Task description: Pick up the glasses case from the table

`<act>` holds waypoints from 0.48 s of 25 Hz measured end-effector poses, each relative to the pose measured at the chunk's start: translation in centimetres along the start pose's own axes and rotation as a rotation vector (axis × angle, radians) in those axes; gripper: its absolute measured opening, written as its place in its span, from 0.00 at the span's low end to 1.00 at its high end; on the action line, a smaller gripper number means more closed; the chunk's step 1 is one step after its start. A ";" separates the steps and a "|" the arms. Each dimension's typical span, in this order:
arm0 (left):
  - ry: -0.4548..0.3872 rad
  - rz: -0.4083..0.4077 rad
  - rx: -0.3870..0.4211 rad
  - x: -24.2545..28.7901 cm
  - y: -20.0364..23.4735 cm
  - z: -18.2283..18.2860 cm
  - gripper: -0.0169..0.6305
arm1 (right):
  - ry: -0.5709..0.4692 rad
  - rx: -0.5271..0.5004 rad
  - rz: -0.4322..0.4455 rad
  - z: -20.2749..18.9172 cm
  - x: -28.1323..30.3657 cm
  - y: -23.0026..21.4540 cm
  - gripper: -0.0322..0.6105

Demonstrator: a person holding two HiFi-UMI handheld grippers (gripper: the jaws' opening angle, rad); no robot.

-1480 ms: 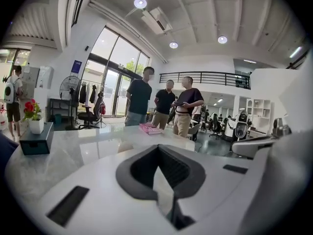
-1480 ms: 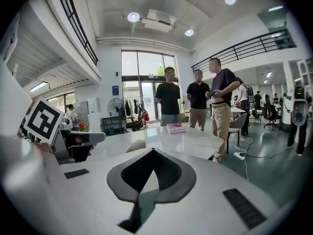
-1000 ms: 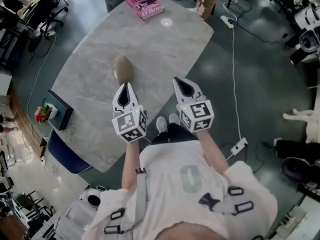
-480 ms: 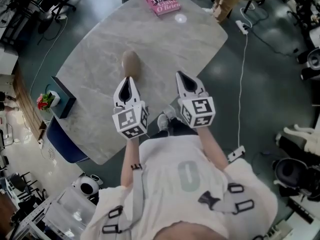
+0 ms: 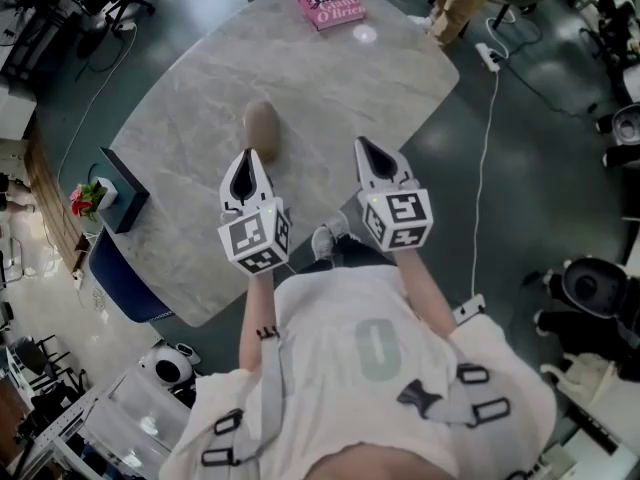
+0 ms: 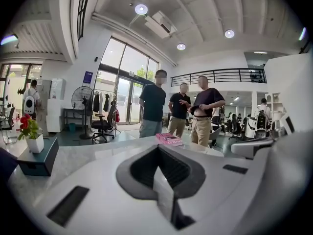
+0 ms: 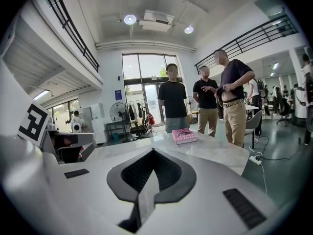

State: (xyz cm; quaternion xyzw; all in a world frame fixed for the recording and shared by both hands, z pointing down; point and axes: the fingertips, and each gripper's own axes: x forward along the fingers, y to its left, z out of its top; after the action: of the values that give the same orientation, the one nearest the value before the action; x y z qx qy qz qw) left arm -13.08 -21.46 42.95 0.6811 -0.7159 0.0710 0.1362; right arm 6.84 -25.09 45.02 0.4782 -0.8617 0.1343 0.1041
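The glasses case (image 5: pixel 261 126) is a tan oval pouch lying on the grey marble table (image 5: pixel 350 78), left of centre. My left gripper (image 5: pixel 247 157) points at it from just short of its near end, jaws shut and empty. My right gripper (image 5: pixel 362 145) hovers over the table's near edge, well to the right of the case, also shut with nothing in it. In the left gripper view the gripper (image 6: pixel 157 150) hides the case below its own body. The right gripper view shows that gripper (image 7: pixel 152 154) and no case.
A pink book (image 5: pixel 327 0) lies at the table's far end, where three people (image 6: pixel 152 104) stand. A dark box (image 5: pixel 122 204) with red flowers (image 5: pixel 85 201) sits at the table's left edge, beside a blue chair (image 5: pixel 115 283). A white cable and power strip (image 5: pixel 487 53) lie on the floor at right.
Both grippers have drifted a little over the table's near edge, and the head view has swung with them. The case has stayed put, and both pairs of jaws stay shut.
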 end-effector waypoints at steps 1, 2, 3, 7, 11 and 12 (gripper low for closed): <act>0.001 0.004 -0.001 0.1 0.1 0.0 0.03 | 0.000 0.001 0.003 0.1 0.1 0.0 0.05; 0.003 0.007 -0.001 0.1 0.2 -0.1 0.03 | -0.001 0.004 0.007 0.2 0.2 0.1 0.05; 0.004 0.010 -0.001 0.2 0.3 -0.1 0.03 | -0.003 0.007 0.015 0.3 0.4 0.2 0.05; 0.003 0.023 -0.003 0.6 0.6 0.0 0.03 | -0.021 0.012 0.071 1.0 1.1 0.8 0.05; -0.001 0.035 -0.007 0.7 1.0 0.1 0.03 | -0.030 0.058 0.112 1.4 1.8 1.3 0.40; -0.002 0.039 -0.008 0.7 1.1 0.1 0.03 | -0.036 0.076 0.107 1.4 2.0 1.2 0.49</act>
State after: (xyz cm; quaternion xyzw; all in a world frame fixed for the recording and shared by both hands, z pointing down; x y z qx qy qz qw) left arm -14.17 -22.06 43.14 0.6665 -0.7295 0.0702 0.1368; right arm 4.66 -26.58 44.12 0.4376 -0.8819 0.1638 0.0630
